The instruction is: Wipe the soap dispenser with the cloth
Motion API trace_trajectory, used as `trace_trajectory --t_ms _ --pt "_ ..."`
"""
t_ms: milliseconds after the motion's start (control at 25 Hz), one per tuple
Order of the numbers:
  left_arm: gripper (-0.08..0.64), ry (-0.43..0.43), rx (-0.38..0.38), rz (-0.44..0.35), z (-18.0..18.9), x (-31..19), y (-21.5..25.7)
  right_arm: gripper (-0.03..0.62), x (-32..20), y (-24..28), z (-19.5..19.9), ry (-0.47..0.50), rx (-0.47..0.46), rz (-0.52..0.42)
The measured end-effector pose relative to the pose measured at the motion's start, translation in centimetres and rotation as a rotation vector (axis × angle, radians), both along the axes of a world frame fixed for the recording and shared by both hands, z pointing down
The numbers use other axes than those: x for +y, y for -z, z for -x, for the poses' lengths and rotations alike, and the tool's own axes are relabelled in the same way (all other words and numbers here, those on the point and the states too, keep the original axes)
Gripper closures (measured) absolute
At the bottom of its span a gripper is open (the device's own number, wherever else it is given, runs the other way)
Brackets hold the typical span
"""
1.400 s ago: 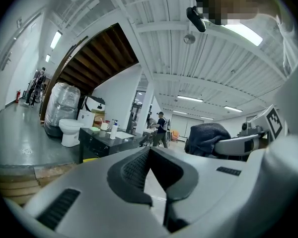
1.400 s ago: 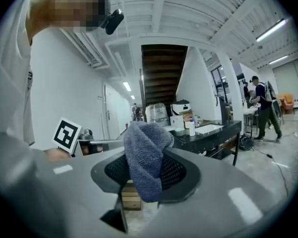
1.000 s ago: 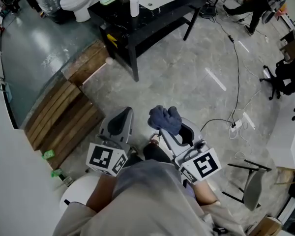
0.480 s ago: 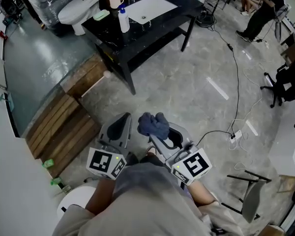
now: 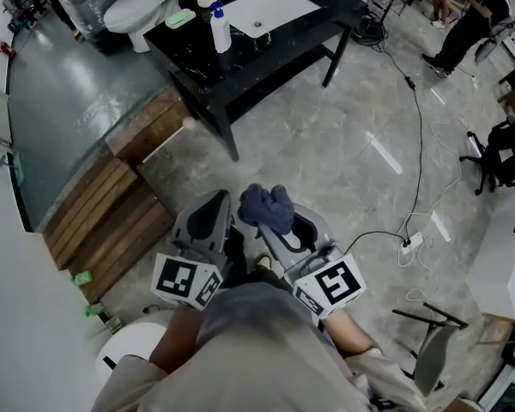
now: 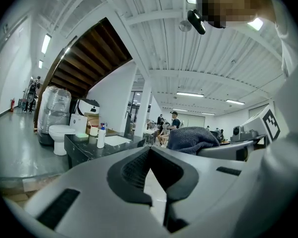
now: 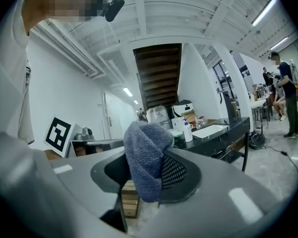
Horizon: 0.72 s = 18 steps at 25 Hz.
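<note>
One cloth [image 5: 267,208] clamped in right claw [image 5: 273,227], soap dispenser [image 5: 220,30] well ahead

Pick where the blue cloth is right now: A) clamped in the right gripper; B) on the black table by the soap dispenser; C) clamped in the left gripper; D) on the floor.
A: the cloth bunches out between the jaws of the right gripper, which are closed on it; the left gripper is shut with nothing in it.
</note>
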<state>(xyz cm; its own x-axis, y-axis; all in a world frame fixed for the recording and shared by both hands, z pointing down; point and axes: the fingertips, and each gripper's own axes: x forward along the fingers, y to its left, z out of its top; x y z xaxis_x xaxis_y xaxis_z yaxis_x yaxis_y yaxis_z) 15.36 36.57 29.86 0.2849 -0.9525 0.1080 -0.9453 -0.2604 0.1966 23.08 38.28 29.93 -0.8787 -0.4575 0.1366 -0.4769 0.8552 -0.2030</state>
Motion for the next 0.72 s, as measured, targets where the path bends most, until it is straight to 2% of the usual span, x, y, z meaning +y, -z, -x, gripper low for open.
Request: trace_trajectory --t_ms 320,720 --pt "0.554 -0.006 0.026 -0.003 2.3 -4.6 -0.2 0.463 -4.6 0.1 2.4 0.006 0.020 -0.006" --pt "0.554 0.001 0.048 -0.007 8.4 -11.7 -0.1 0.463 -11.4 0.2 9.3 0.044 0.051 -0.005"
